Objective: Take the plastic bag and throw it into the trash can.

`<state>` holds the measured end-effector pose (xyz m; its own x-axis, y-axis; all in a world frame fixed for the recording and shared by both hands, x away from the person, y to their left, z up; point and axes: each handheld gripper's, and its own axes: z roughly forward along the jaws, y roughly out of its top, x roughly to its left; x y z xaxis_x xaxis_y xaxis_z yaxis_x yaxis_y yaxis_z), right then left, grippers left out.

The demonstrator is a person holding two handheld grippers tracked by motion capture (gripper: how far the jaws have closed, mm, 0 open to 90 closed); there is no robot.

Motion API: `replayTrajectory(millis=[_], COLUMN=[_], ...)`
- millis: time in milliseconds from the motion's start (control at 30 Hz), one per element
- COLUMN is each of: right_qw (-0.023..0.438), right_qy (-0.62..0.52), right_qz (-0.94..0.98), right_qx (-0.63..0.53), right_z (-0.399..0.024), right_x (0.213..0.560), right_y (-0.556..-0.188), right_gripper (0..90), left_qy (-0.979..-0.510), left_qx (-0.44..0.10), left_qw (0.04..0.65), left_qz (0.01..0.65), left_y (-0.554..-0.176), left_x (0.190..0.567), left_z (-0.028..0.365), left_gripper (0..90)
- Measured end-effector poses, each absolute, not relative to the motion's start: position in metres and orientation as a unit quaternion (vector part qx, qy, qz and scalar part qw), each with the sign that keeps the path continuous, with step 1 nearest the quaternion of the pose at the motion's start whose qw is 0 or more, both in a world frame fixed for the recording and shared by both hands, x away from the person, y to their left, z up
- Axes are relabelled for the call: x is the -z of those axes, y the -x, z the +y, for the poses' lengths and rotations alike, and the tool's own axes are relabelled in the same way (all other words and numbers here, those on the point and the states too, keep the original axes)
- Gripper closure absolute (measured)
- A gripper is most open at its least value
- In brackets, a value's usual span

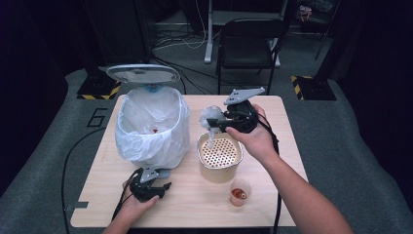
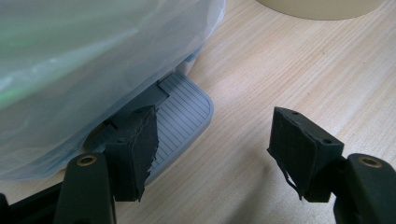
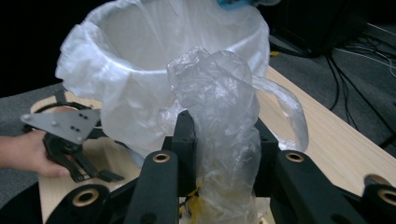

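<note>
Crumpled plastic bag (image 3: 219, 126) pinched in right claw (image 3: 223, 140) above strainer pot (image 1: 220, 157); left claw (image 2: 215, 154) gapes by bin pedal (image 2: 180, 114)

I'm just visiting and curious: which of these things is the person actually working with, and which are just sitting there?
In use:
- right hand-held gripper, shut on a crumpled plastic bag
- lined pedal bin, lid up
- left hand-held gripper, open at the bin's pedal
- perforated beige container, under the bag

Lying about:
- small cup
- chair
</note>
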<state>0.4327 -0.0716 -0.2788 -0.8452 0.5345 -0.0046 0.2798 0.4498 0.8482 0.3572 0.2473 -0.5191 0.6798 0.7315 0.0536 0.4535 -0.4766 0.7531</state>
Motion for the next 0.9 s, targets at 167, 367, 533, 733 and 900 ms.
replayTrajectory(millis=[167,367,533,733,900], right_qw=[0.134,0.128,0.131,0.125,0.119], right_qy=[-0.229,-0.217,-0.202,-0.2,-0.198], right_qz=[0.842,0.845,0.848,0.848,0.848], right_qx=[-0.471,-0.472,-0.473,-0.474,-0.478], right_z=[-0.057,-0.043,-0.032,-0.019,-0.007], right_x=[0.276,0.274,0.269,0.265,0.262], right_y=[-0.435,-0.44,-0.442,-0.444,-0.447], right_gripper=[70.4,70.4,70.4,70.4,70.4], left_qy=[-0.839,-0.839,-0.839,-0.835,-0.839], left_qx=[-0.191,-0.191,-0.191,-0.191,-0.191], left_qw=[0.369,0.369,0.368,0.374,0.369], left_qz=[0.352,0.352,0.351,0.356,0.352], left_y=[-0.358,-0.358,-0.358,-0.357,-0.358], left_x=[0.519,0.519,0.519,0.52,0.519], left_z=[0.248,0.248,0.248,0.246,0.248], left_gripper=[32.5,32.5,32.4,32.4,32.5])
